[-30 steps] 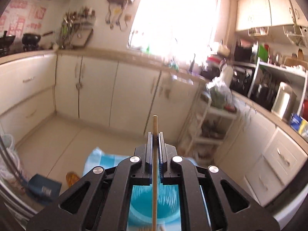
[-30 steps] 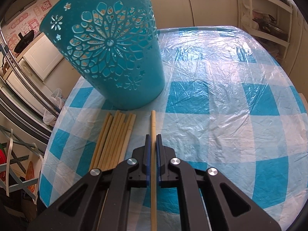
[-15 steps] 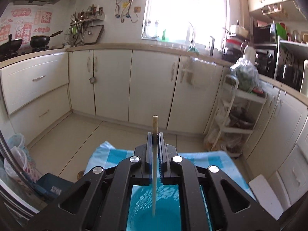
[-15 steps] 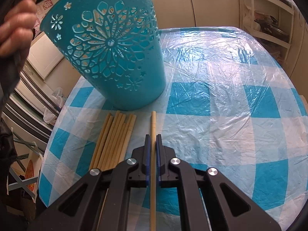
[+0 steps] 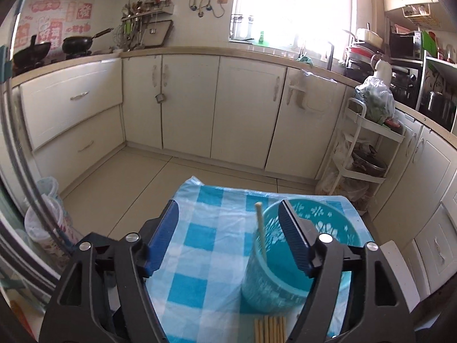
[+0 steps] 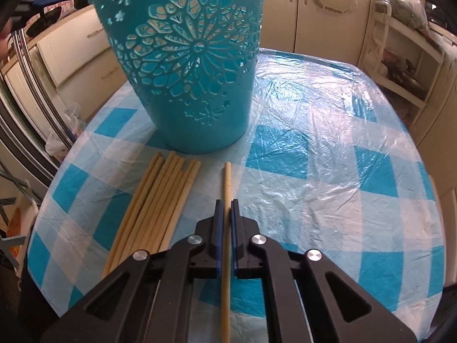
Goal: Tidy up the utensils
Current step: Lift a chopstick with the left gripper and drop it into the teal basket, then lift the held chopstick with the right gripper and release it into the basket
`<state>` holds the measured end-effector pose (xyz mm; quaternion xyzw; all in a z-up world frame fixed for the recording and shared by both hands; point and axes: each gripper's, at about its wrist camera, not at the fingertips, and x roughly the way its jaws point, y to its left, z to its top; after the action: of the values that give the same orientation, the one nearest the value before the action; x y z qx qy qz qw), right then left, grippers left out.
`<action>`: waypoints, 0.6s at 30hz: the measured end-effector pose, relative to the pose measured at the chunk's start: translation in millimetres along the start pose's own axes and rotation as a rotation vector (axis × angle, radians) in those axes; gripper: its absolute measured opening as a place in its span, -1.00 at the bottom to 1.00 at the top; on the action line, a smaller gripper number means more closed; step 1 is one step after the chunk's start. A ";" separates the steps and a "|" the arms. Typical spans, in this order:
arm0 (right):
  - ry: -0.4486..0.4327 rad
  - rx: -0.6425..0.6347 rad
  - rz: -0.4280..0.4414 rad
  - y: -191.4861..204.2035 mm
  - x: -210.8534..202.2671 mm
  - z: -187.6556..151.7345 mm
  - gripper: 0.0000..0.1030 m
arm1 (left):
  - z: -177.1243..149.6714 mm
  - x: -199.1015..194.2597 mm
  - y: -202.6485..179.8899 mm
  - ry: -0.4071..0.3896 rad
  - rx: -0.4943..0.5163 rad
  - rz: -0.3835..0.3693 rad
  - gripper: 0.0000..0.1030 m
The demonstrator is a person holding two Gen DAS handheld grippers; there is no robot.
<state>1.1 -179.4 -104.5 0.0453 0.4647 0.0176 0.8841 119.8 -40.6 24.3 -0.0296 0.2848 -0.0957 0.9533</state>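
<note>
A teal cut-out basket (image 6: 188, 65) stands on the blue-checked table (image 6: 328, 177); it also shows in the left wrist view (image 5: 288, 260). One chopstick (image 5: 261, 230) leans inside it, free of my left gripper (image 5: 228, 231), which is open and empty above the table, its right finger over the basket's rim. My right gripper (image 6: 224, 210) is shut on a single chopstick (image 6: 226, 200) that points at the basket's base. Several loose chopsticks (image 6: 151, 205) lie in a bundle to its left, also visible in the left wrist view (image 5: 270, 328).
White kitchen cabinets (image 5: 200, 105) run along the far walls beyond the table's edge. A white shelf cart (image 5: 368, 154) stands at the right. A plastic bin (image 5: 45, 217) sits on the floor at the left.
My left gripper opened and let its chopstick drop into the basket, then shifted left of the basket. My right gripper stayed shut on its chopstick and barely moved.
</note>
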 end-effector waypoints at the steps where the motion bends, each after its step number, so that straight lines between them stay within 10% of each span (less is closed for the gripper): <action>1: -0.001 0.037 0.016 -5.3 -5.2 -2.6 -0.89 | -3.8 -6.2 7.5 0.008 -0.013 0.001 0.40; 8: -0.178 0.289 0.228 -51.4 -85.8 -3.4 -0.89 | -49.2 -39.4 71.3 0.081 -0.100 0.038 0.57; 18: -0.611 0.281 0.334 -26.5 -168.0 123.4 -0.89 | -87.1 -48.2 98.6 0.189 -0.151 0.021 0.57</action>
<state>7.0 -225.9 100.3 0.2445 0.1637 0.0831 0.9521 48.8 65.5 -33.5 -0.0890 0.3800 -0.0663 0.9183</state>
